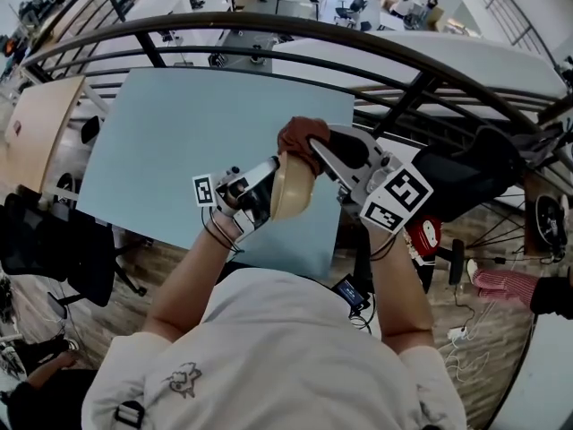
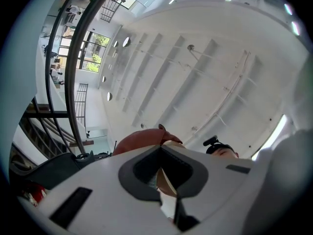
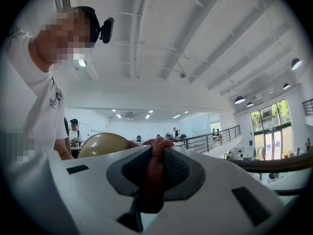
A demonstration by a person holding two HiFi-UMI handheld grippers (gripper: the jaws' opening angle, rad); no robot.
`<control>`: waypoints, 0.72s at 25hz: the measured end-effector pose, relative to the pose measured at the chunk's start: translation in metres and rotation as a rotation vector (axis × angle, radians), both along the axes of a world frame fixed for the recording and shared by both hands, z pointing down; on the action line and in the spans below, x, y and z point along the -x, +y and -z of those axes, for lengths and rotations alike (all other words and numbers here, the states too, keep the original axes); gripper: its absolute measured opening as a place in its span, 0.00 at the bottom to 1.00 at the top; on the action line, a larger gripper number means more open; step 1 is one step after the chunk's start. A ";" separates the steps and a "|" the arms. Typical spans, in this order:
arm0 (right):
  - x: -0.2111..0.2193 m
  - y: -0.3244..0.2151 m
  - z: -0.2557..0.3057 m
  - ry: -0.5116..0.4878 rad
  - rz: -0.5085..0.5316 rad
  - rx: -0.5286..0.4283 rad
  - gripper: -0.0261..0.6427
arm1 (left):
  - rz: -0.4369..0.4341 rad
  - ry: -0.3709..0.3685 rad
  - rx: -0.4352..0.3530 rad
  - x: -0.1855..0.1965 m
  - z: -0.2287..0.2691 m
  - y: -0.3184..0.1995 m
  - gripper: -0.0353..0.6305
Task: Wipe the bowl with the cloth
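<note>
I hold a beige bowl [image 1: 292,189] in the air above the light blue table [image 1: 170,141]. My left gripper [image 1: 269,184] is shut on its rim, and in the left gripper view a sliver of the bowl [image 2: 168,182] sits pinched between the jaws. My right gripper [image 1: 315,149] is shut on a reddish-brown cloth [image 1: 302,133], which lies against the bowl's upper edge. In the right gripper view the cloth [image 3: 154,173] is bunched between the jaws of the right gripper [image 3: 155,153], with the bowl [image 3: 101,144] just behind it to the left. The cloth [image 2: 139,142] also rises beyond the left gripper [image 2: 162,174].
A curved dark railing [image 1: 269,27] runs beyond the table. A black chair [image 1: 49,240] stands at the left, and a black bag [image 1: 474,173] with cables lies at the right. A phone [image 1: 351,291] is near my right forearm. A person [image 3: 74,137] stands far behind.
</note>
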State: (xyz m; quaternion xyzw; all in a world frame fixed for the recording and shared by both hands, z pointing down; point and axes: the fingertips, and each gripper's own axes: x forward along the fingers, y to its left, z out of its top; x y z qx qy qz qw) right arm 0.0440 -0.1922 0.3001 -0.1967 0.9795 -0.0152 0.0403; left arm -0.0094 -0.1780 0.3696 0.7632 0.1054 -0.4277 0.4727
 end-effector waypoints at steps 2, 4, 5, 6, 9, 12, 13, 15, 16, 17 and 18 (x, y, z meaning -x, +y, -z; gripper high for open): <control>0.003 0.000 -0.010 -0.007 0.005 0.031 0.14 | 0.009 0.008 -0.002 0.003 0.003 -0.002 0.07; 0.005 0.000 -0.016 -0.016 0.007 0.056 0.14 | 0.019 0.016 -0.003 0.006 0.007 -0.004 0.07; 0.006 0.000 -0.019 -0.017 0.006 0.064 0.14 | 0.027 0.020 -0.002 0.007 0.008 -0.005 0.07; 0.006 0.000 -0.023 -0.016 0.004 0.072 0.14 | 0.035 0.026 0.000 0.009 0.010 -0.007 0.07; 0.006 0.000 -0.036 -0.005 0.005 0.097 0.14 | 0.059 0.036 0.005 0.014 0.013 -0.014 0.07; 0.009 0.006 -0.047 0.006 0.015 0.115 0.14 | 0.083 0.033 0.006 0.019 0.014 -0.018 0.07; 0.011 0.009 -0.051 0.008 0.021 0.120 0.14 | 0.096 0.034 0.011 0.021 0.014 -0.021 0.07; 0.013 0.015 -0.056 0.011 0.032 0.130 0.14 | 0.129 0.038 0.030 0.026 0.013 -0.027 0.07; 0.014 0.019 -0.058 0.012 0.038 0.134 0.14 | 0.148 0.038 0.043 0.028 0.013 -0.031 0.07; 0.015 0.022 -0.059 0.014 0.045 0.136 0.14 | 0.167 0.036 0.054 0.030 0.012 -0.034 0.07; 0.015 0.026 -0.060 0.016 0.051 0.138 0.14 | 0.185 0.034 0.062 0.032 0.012 -0.037 0.07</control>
